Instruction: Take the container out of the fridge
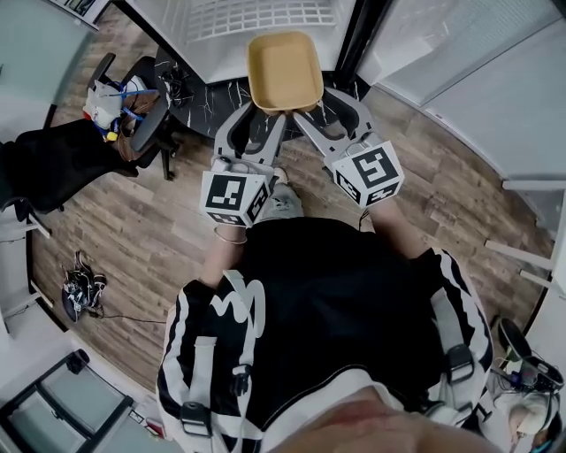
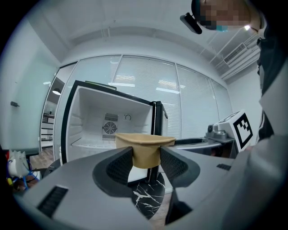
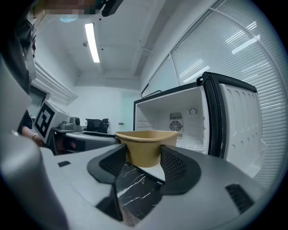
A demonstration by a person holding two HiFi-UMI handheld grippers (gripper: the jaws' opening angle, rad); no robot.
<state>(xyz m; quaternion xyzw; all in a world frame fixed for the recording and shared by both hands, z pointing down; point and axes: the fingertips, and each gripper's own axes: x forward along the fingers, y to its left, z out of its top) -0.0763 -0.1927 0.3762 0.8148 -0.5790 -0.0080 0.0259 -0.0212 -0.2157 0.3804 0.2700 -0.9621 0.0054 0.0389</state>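
- The tan container (image 1: 285, 71) hangs in the air at the upper centre of the head view. It is outside the fridge (image 1: 265, 18) and just in front of its open mouth.
- The left claw (image 1: 265, 113) is clamped on the container's near left corner, one jaw pressed against each side of the wall.
- The right claw (image 1: 320, 106) is clamped on the near right corner in the same way, so both grip the near edge and the far rim is free.
- In the left gripper view, the white fridge cavity (image 2: 108, 121) stands open behind the container (image 2: 145, 150).
- In the right gripper view, the open fridge door (image 3: 243, 130) fills the right side.
- A black marbled table (image 1: 203, 97) lies below the container.
- A chair (image 1: 133, 115) piled with things stands at the upper left, well apart from the claws.
- Bare wooden floor (image 1: 159, 221) spreads across the middle left.
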